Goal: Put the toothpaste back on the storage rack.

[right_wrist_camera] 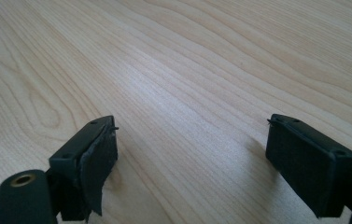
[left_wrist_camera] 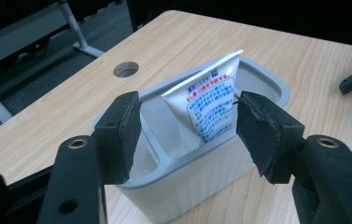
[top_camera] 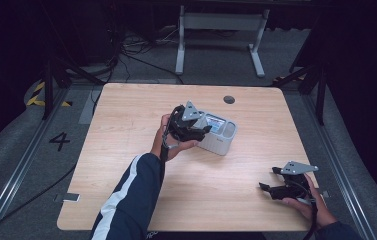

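Near the table's front right corner, the right gripper rests in the person's hand, its jaws spread wide over bare wood with nothing between them. Farther in, around the middle of the tabletop, the left gripper is partly open at a grey container; a white tube leans inside it, touching neither pad.

The left tool has its two black jaws apart, one on each side of a white tube with blue print. The tube leans inside a grey plastic bin on the wooden desk. Neither pad presses the tube.
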